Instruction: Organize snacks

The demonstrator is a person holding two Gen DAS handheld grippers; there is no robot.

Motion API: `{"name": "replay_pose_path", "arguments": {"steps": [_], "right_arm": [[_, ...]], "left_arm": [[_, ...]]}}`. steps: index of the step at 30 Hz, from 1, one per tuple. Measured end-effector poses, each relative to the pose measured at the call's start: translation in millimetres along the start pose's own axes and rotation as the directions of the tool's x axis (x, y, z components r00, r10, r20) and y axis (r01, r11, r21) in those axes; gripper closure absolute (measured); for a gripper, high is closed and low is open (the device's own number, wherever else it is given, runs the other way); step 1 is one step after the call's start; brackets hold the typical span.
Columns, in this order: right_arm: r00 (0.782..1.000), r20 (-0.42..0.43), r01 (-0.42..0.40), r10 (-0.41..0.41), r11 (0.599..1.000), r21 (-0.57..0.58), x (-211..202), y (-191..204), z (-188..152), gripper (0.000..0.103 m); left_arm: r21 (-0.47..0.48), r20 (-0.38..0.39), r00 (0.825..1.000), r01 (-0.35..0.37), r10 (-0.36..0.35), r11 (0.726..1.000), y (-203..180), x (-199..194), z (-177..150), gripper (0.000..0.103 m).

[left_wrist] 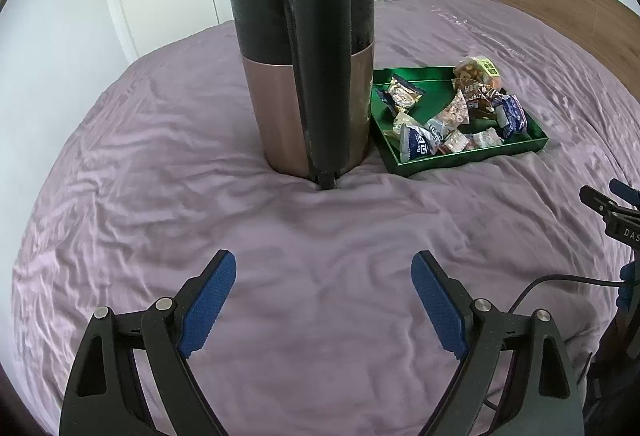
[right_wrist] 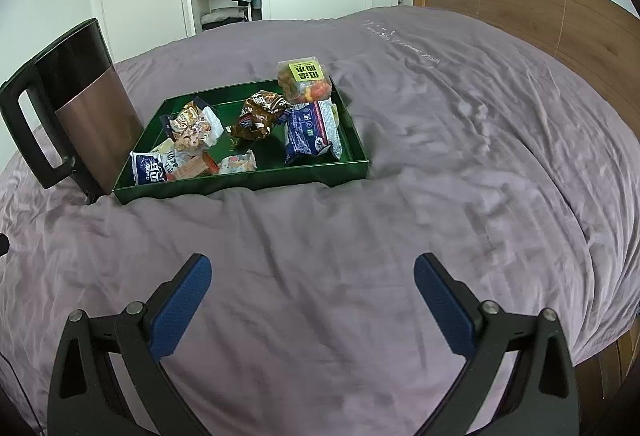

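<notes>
A green tray lies on the purple bedsheet and holds several wrapped snacks. Among them are a brown packet, a blue-and-white packet and a clear bag with a yellow label at the tray's far corner. My left gripper is open and empty above bare sheet, short of the kettle. My right gripper is open and empty above bare sheet, short of the tray. Part of the right gripper also shows at the right edge of the left wrist view.
A copper and black kettle stands upright just left of the tray. The bed has a wooden headboard on the right. A wardrobe and a door stand beyond the bed. A black cable runs at the right.
</notes>
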State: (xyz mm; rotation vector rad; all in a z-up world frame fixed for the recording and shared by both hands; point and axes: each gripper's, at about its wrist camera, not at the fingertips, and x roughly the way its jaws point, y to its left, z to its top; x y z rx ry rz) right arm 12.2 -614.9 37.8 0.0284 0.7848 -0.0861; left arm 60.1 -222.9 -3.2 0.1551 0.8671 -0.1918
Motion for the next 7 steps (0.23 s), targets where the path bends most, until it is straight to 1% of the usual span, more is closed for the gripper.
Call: {"name": "replay_pose_path", "arguments": {"steps": [7], "right_arm": [[1.000, -0.003, 0.001, -0.001, 1.000, 0.003, 0.5, -0.5, -0.6, 0.000]], "left_arm": [[0.003, -0.004, 1.000, 0.001, -0.001, 1.000, 0.8, -0.4, 0.1, 0.017]]}}
